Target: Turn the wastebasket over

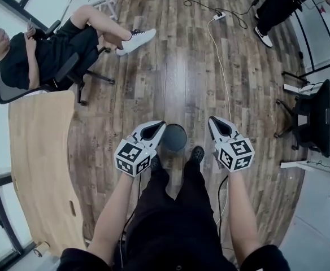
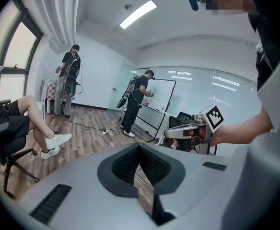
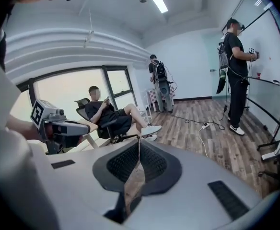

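While looking steeply down from the head view, found the wastebasket [image 1: 175, 137] standing on the wooden floor [image 1: 176, 72], just ahead of the wearer's shoes [image 1: 197, 153] and well away from the floor's edges. Recorded it as a dark round shape; could not determine mouth-up or base-up.

Located the left gripper [image 1: 158, 126] at the wastebasket's left side, with its tip overlapping the rim in that view, and the right gripper [image 1: 212, 121] near its right side. Could not establish contact with the wastebasket from above.

Checked the left gripper view: jaws pressed together, ribbed pads [image 2: 125, 164] meeting along one line, pinching nothing. Checked the right gripper view: jaws likewise pressed together, ribbed pads [image 3: 152, 164] meeting, pinching nothing.

Noted a wooden table [image 1: 40, 168] along the floor's left edge, and a seated person [image 1: 35, 55] in an office chair beyond the table's far end. Noted a white cable [image 1: 224, 78] trailing across the floor from a power strip [image 1: 219, 16].
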### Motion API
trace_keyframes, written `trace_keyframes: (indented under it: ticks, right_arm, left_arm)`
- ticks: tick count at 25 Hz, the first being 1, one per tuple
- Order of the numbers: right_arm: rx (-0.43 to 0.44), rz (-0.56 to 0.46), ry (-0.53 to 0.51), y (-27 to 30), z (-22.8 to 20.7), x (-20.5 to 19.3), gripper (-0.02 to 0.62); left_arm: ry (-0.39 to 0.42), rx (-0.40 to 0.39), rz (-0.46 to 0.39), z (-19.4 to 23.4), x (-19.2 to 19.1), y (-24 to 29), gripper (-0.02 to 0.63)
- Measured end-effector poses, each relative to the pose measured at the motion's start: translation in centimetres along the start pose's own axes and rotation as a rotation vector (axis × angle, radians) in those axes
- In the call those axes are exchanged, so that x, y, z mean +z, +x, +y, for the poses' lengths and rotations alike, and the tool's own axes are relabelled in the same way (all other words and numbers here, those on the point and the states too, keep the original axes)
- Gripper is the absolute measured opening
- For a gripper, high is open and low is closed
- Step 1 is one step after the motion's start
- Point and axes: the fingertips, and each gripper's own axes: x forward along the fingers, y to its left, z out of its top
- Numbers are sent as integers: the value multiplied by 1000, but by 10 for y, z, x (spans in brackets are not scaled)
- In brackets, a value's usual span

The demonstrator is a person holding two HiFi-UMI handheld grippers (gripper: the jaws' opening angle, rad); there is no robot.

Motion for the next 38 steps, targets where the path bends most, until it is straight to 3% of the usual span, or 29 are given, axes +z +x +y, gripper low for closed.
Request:
trace_keyframes:
  ticks: [11,18,38]
  right_arm:
    - [-96,-168,-65,-51,51,76,37]
    - [-149,-252,-85,-79,79,107,35]
    - [-160,-259,-114,-78,122,104,32]
  left_arm:
    - [121,-103,-47,-3,74,-32,15]
    - [163,-104,-81,-3,107,-48,15]
    - [182,-117,-138,-1,114,-89,15]
